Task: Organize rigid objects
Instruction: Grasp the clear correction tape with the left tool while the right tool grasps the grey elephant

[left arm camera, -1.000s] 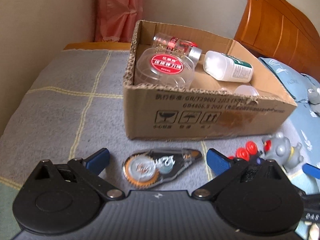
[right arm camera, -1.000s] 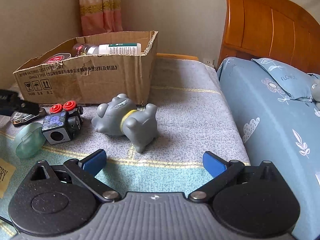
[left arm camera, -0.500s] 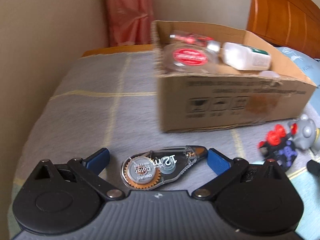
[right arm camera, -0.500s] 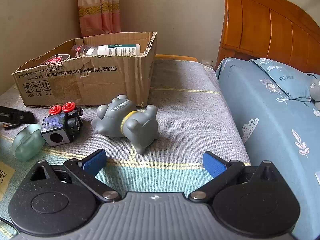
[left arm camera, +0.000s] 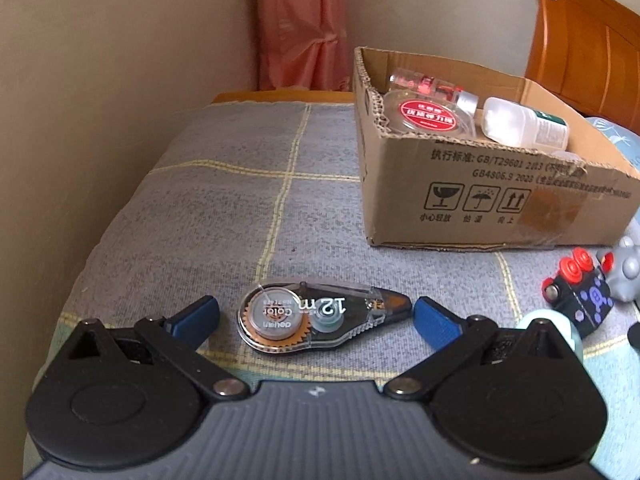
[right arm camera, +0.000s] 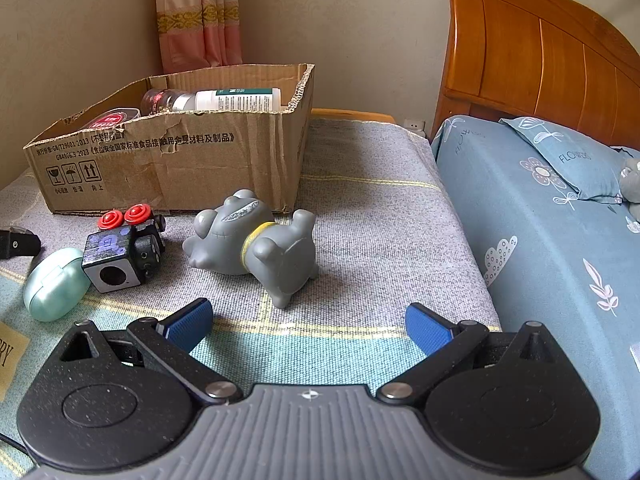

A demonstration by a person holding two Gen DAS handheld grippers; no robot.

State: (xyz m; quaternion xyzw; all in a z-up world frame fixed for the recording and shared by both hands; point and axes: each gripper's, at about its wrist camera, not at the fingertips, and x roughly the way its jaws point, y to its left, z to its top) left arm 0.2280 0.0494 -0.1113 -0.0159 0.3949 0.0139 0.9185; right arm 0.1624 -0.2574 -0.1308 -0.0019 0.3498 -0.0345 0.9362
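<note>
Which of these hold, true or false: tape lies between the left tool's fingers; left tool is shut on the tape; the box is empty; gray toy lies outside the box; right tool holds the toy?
1. Tape lies between the left tool's fingers: true.
2. Left tool is shut on the tape: false, its fingers stand open on either side.
3. The box is empty: false, bottles and a clear jar lie in it.
4. Gray toy lies outside the box: true.
5. Right tool holds the toy: false, it is open and short of it.

Pink curtain (right arm camera: pixel 199 16), wooden headboard (right arm camera: pixel 536 56), blue floral pillow (right arm camera: pixel 568 160).
</note>
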